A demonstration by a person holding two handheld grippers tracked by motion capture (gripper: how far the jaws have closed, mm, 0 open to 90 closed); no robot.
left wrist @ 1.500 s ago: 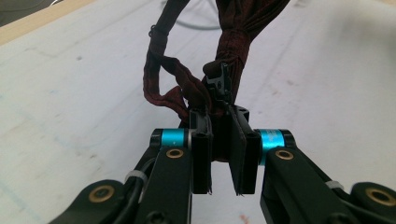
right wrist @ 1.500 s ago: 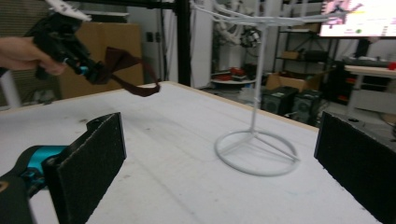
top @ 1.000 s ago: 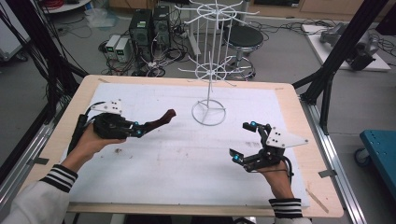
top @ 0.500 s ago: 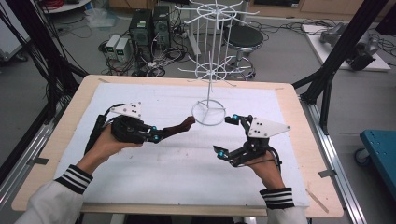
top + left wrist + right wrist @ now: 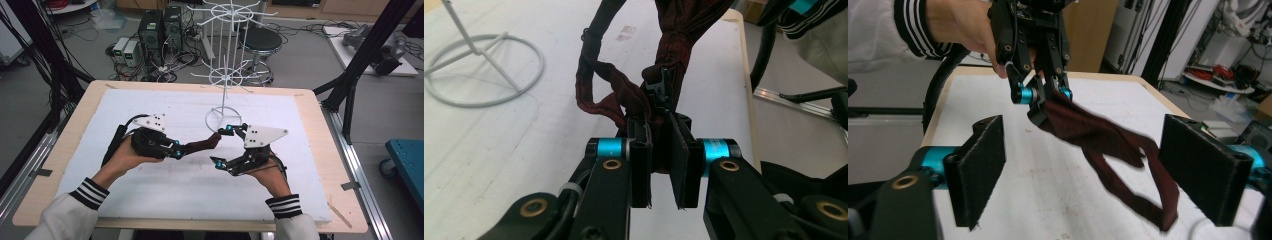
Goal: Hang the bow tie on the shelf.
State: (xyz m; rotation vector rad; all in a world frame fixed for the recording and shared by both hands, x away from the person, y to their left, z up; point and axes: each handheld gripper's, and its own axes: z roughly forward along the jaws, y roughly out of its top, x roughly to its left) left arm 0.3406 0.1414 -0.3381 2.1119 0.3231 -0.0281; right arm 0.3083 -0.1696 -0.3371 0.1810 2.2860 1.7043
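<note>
A dark red fabric band hangs level over the white mat, with my left gripper shut on one end of it. In the left gripper view the jaws pinch the bunched cloth, and the band loops away beyond them. My right gripper faces the left one, its jaws wide on either side of the band's free end. In the right gripper view the band sags between the two pads without touching them. These jaws have just been closing.
A white wire rack stands on its ring base just behind the two grippers, close to the right gripper's upper finger. The white mat covers a wooden table. Black frame posts stand at both sides.
Both hands have come together near the mat's middle. The left one carried the band to the right, and the right gripper moved left around the band's free end with its jaws narrowing.
</note>
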